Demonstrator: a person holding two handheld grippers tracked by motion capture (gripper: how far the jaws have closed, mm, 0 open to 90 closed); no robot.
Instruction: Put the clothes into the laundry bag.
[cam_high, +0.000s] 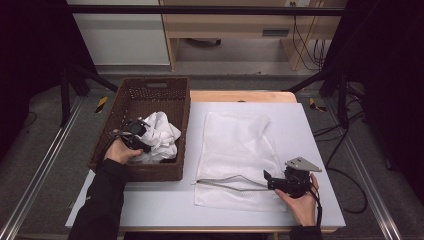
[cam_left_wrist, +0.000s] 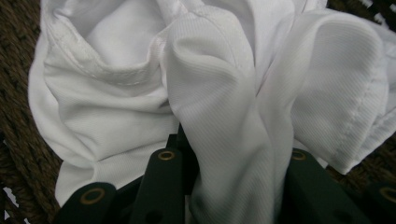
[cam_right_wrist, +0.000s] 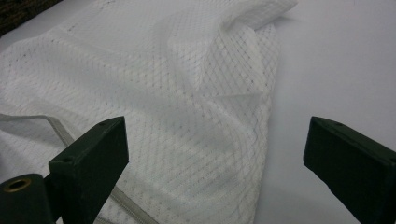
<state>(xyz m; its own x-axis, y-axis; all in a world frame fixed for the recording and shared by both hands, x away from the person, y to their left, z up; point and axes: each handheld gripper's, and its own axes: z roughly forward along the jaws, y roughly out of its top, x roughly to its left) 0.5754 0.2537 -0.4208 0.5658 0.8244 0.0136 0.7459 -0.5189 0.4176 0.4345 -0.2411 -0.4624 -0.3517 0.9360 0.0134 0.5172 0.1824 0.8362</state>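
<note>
Seen close along the left tool: crumpled white knit cloth bunched between the black jaws, a thick fold pinched there. Seen close along the right tool: jaws wide, gripping nothing, hovering over the white mesh laundry bag with its zipper edge just beside the left jaw. Shown from the high view alone: overall layout, with the right tool at the bag's near edge on the pale grey surface, and farther left the left tool inside the brown woven rectangular basket, holding the cloth.
</note>
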